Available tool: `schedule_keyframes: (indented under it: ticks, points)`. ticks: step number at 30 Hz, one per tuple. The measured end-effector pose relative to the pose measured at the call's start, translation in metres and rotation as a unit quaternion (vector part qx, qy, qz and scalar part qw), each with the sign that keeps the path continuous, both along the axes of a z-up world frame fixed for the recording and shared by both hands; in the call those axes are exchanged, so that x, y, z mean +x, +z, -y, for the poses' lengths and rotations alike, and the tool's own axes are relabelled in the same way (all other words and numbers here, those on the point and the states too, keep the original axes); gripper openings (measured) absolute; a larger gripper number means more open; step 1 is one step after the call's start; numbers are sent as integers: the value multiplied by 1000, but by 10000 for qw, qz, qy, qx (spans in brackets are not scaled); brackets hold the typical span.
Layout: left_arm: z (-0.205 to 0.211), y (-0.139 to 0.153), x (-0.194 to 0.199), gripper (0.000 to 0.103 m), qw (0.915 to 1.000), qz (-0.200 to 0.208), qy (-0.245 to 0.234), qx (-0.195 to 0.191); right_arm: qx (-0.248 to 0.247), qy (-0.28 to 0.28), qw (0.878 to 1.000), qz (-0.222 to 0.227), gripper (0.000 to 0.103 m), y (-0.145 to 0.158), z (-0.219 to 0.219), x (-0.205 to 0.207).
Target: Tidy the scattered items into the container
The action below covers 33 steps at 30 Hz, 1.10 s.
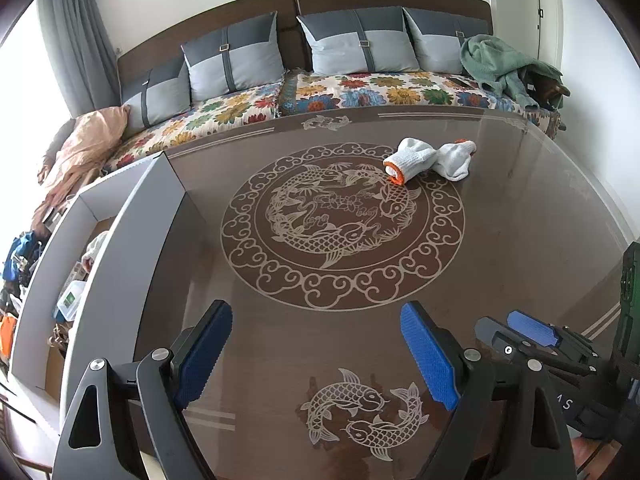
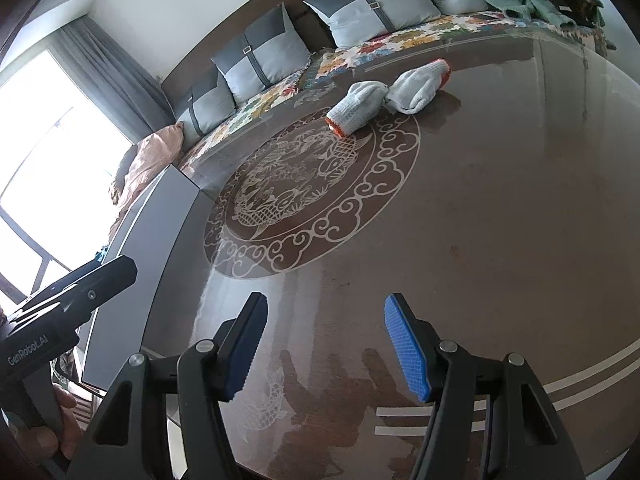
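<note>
Left wrist, fish-patterned brown table (image 1: 500,248), floral sofa (image 1: 240,108), grey curtain (image 1: 80,40)

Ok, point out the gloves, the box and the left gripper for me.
gloves (image 1: 430,159): left wrist view, on the white knit where the two meet.
box (image 1: 132,216): left wrist view, on its grey wall facing the table.
left gripper (image 1: 316,356): left wrist view, midway between its open fingertips.
</note>
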<state>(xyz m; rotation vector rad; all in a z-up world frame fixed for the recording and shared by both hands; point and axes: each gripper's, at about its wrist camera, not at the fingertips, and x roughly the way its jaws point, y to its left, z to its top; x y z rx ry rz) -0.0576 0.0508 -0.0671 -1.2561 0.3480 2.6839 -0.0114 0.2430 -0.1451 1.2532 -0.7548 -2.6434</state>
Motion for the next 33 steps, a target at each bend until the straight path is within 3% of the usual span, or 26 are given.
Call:
schedule_keyframes:
  ticks: [33]
  points:
    - [10, -5, -4, 86, 9999, 114, 29, 62, -81, -9, 9999, 135, 62, -5, 1, -4]
